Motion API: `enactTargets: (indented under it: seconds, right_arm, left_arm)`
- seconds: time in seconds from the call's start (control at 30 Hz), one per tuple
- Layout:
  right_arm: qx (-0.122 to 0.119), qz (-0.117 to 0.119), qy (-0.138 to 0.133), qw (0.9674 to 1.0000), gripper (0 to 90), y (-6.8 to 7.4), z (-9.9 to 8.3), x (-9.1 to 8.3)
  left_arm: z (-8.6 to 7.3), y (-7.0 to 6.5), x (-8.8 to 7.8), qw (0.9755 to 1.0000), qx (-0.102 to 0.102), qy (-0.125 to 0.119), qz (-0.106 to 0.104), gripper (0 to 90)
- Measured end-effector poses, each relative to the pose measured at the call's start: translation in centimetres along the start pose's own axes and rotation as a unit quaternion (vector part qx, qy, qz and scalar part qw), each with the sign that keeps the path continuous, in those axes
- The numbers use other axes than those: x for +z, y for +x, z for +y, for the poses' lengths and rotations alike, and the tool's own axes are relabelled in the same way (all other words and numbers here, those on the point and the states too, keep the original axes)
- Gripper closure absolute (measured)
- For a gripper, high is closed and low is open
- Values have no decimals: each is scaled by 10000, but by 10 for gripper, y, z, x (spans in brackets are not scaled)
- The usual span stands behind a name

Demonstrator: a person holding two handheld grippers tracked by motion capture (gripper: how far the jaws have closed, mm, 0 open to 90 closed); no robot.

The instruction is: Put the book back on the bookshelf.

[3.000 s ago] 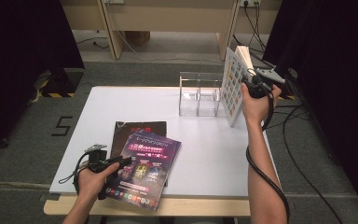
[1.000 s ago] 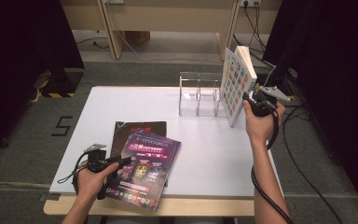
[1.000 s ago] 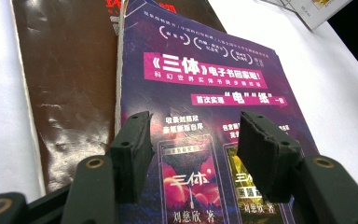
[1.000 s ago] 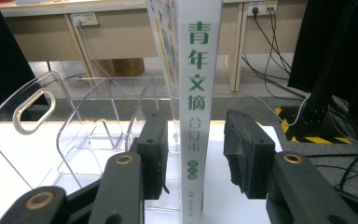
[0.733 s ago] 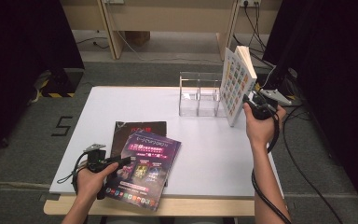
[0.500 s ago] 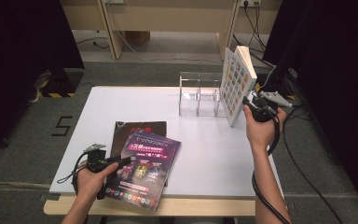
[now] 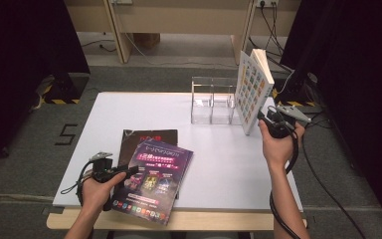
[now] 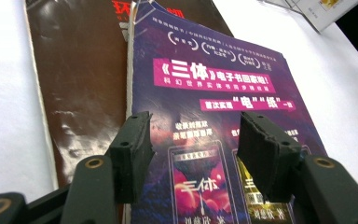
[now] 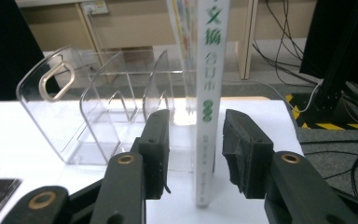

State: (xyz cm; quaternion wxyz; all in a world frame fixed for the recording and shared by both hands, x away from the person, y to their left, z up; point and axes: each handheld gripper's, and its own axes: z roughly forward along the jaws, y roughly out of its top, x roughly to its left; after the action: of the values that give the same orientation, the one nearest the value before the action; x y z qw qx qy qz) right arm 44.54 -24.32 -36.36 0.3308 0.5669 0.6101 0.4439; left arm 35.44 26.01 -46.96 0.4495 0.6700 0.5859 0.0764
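Observation:
A white book (image 7: 251, 89) with a grid of coloured pictures on its cover stands on end, tilted against the right end of a clear acrylic holder (image 7: 211, 99). My right gripper (image 7: 264, 119) is low at the book's near edge. Its jaws have just been closing, and in the right gripper view (image 9: 196, 116) the spine (image 9: 208, 93) stands between them with a gap on each side. My left gripper (image 7: 133, 170) rests at the front left, open (image 8: 196, 119) over a purple magazine (image 7: 159, 174) that lies on a dark brown magazine (image 7: 139, 139).
The white table (image 7: 129, 109) ends just right of the book. The holder's clear dividers (image 9: 98, 107) stand left of the spine. Cables and a black stand crowd the floor at the right, and wooden furniture legs stand behind the table.
My right gripper has come down along the book's edge from near its middle to its bottom. The book stays leaning on the holder. The left hand has kept still.

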Motion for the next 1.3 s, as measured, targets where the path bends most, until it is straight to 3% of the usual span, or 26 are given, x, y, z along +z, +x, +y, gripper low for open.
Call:
enactTargets:
  seconds: [0.33,0.6,0.77,0.97,1.13,1.3]
  right_arm:
    - [-11,203,227,9995,631,12,-13,-8]
    - [-34,557,672,9962,656,27,-35,-3]
    - [-15,813,996,9917,665,42,-50,5]
    - [-199,1087,1398,9840,658,64,-70,17]
    - [-304,1319,1655,9769,655,81,-80,23]
    - [-424,1414,1824,9721,652,91,-89,26]
  left_arm:
    - [4,1,5,10000,6,-10,95,435]
    - [9,8,11,9996,55,11,283,448]
    - [9,13,16,9992,46,66,382,464]
    - [10,19,20,9987,27,134,496,486]
    - [9,23,23,9989,-53,158,446,511]
    - [10,22,22,9991,-37,173,381,555]
